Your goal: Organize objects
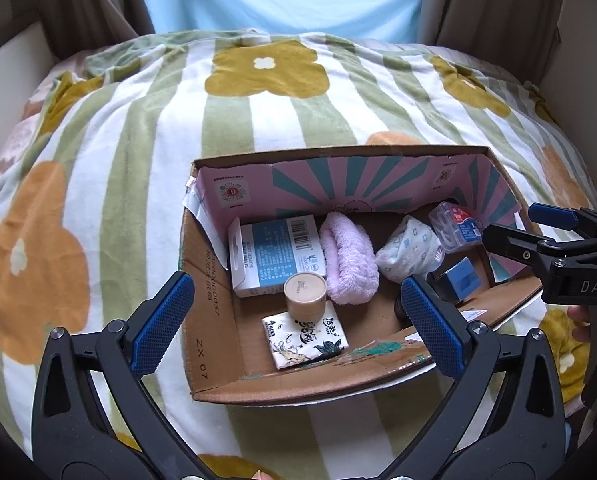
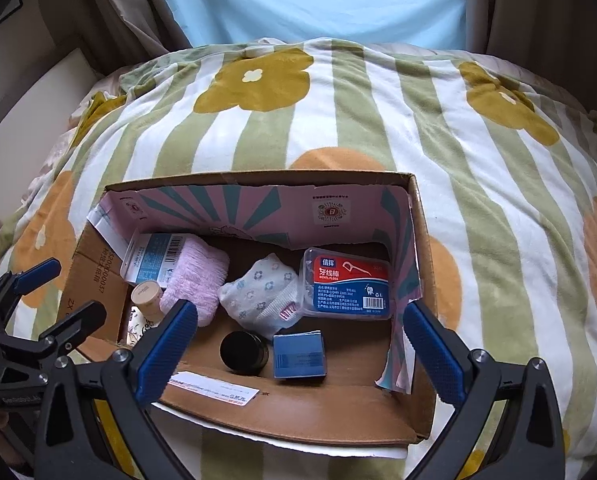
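Now both grippers hover over the box (image 1: 214, 344) on the bed. The left gripper (image 1: 298, 324) is wide open and holds nothing; the right gripper (image 2: 302, 344) is the same. Inside the box lie a pink towel (image 2: 194, 280), socks (image 2: 262, 292), a floss case (image 2: 348, 284), a black jar (image 2: 243, 352) and a blue box (image 2: 299, 354).

A bed under a blanket (image 1: 146, 152) with green and white stripes and big yellow and orange flowers carries everything. One open cardboard box (image 1: 214, 344) sits directly on it at the near side, its flaps folded inward.
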A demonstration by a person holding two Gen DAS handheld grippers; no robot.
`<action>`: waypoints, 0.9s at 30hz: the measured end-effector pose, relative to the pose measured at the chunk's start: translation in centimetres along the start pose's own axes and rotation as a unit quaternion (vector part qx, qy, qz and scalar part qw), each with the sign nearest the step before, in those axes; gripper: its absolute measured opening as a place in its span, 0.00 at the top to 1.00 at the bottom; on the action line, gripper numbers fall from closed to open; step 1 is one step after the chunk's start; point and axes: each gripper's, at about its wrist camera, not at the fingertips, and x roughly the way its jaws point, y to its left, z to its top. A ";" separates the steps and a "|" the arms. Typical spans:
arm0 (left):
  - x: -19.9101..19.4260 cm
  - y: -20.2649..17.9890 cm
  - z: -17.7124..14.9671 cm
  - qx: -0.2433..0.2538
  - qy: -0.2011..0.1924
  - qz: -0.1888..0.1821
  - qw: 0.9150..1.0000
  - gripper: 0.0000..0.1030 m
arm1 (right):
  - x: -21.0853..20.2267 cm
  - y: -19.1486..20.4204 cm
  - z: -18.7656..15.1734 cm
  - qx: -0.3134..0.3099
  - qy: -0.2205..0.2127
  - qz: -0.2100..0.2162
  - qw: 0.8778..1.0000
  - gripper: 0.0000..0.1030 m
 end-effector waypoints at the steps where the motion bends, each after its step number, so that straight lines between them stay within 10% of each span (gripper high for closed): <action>1: -0.3 0.0 0.1 -0.001 -0.003 0.001 1.000 0.00 | -0.3 0.1 0.0 -0.001 -0.004 -0.004 1.000 0.01; 15: -10.5 -1.0 -0.9 -0.018 -0.087 0.014 0.996 0.00 | -9.8 1.5 -1.4 -0.003 -0.087 -0.021 0.996 0.01; 27: -18.9 -3.9 -8.4 -0.013 -0.147 0.040 0.988 0.00 | -18.2 3.0 -9.8 -0.026 -0.156 -0.053 0.986 0.01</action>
